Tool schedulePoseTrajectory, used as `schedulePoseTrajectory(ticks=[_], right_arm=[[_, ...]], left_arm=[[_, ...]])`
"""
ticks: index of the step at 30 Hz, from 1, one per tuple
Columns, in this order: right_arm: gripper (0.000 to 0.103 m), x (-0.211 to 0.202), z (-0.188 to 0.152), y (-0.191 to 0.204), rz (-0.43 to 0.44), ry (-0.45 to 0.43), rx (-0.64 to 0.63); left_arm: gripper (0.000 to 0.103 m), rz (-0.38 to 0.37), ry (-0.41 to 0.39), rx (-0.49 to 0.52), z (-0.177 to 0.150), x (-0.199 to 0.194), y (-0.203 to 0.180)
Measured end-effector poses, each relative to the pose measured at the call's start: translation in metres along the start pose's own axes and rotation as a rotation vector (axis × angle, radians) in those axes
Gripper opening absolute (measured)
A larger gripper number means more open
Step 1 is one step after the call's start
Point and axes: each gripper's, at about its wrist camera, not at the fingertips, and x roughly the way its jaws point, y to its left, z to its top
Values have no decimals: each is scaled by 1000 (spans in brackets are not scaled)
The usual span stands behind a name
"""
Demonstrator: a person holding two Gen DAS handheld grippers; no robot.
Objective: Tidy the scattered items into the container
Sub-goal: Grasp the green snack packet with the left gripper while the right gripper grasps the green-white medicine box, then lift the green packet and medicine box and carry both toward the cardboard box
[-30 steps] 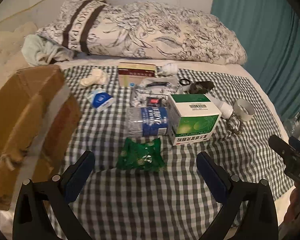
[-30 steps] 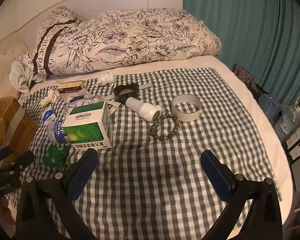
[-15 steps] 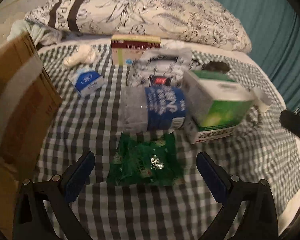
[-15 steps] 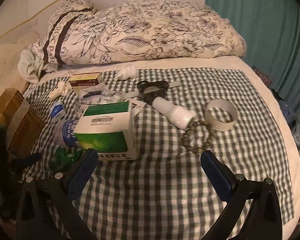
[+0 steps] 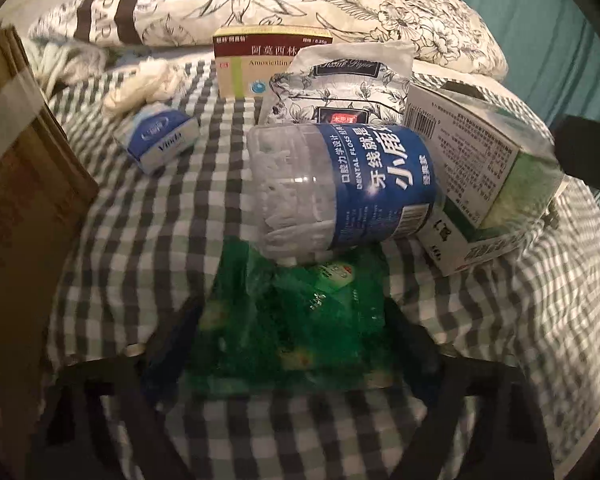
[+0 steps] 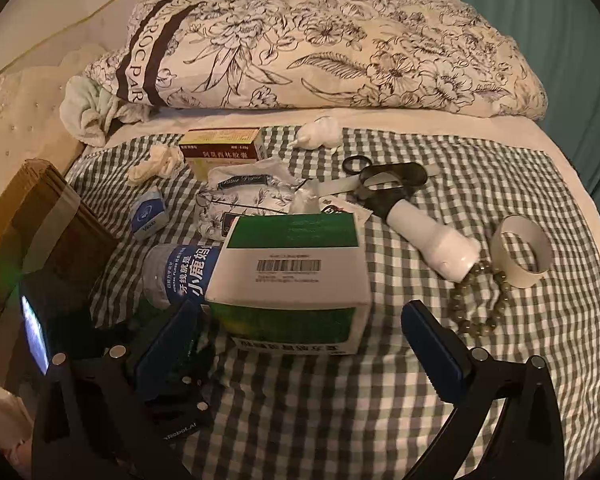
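Note:
A green foil packet (image 5: 296,320) lies on the checked cloth between the fingers of my left gripper (image 5: 292,344), whose jaws are closing around it. The picture is blurred there and the pads do not clearly press on it. A clear dental floss jar (image 5: 340,184) with a blue label lies just beyond, beside a green-and-white box (image 6: 296,272). My right gripper (image 6: 300,344) is open just in front of that box, with nothing held. The cardboard box (image 5: 28,208) that serves as the container stands at the left.
Farther back lie a tissue pack (image 5: 340,84), a small blue box (image 5: 160,144), a medicine box (image 5: 260,56) and crumpled tissue (image 5: 144,84). Scissors (image 6: 392,184), a white bottle (image 6: 440,244), a bead bracelet (image 6: 480,300) and a tape roll (image 6: 524,252) lie to the right. A flowered quilt (image 6: 320,48) lies behind.
My left gripper has dropped down onto the green packet and its jaws have narrowed around it. My right gripper has moved left and lower, up to the green-and-white box.

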Motion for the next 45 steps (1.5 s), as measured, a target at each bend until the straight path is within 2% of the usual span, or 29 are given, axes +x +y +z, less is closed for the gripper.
schedulePoseTrajectory(ticks=[3, 8, 15, 19, 25, 28, 29, 30, 31, 36, 45], right_arm=[[103, 6, 1, 4, -10, 11, -7], [103, 9, 1, 8, -78, -5, -10], [103, 13, 0, 17, -125, -35, -42], [103, 25, -1, 24, -139, 24, -65], [103, 40, -5, 17, -140, 40, -34], [102, 45, -4, 11, -121, 46, 2], [100, 46, -4, 10, -117, 44, 4], [93, 45, -4, 9, -110, 44, 0], [92, 45, -4, 10, -101, 45, -8], [92, 34, -5, 18, -115, 20, -58], [92, -8, -7, 17, -113, -57, -86]], left_arm=[[72, -35, -5, -40, 0, -1, 10], [72, -50, -20, -39, -2, -1, 10], [72, -70, -22, -50, -3, -1, 13], [72, -75, -21, -52, -2, -1, 15], [71, -86, -25, -56, -2, -1, 16], [65, -86, -31, -63, -2, -2, 19], [58, -79, -35, -68, -2, -3, 21], [57, -76, -38, -75, -2, -3, 23], [56, -84, -40, -82, -2, -3, 25], [45, -104, -56, -113, -4, -7, 31], [42, -64, -101, -93, -8, -32, 29]])
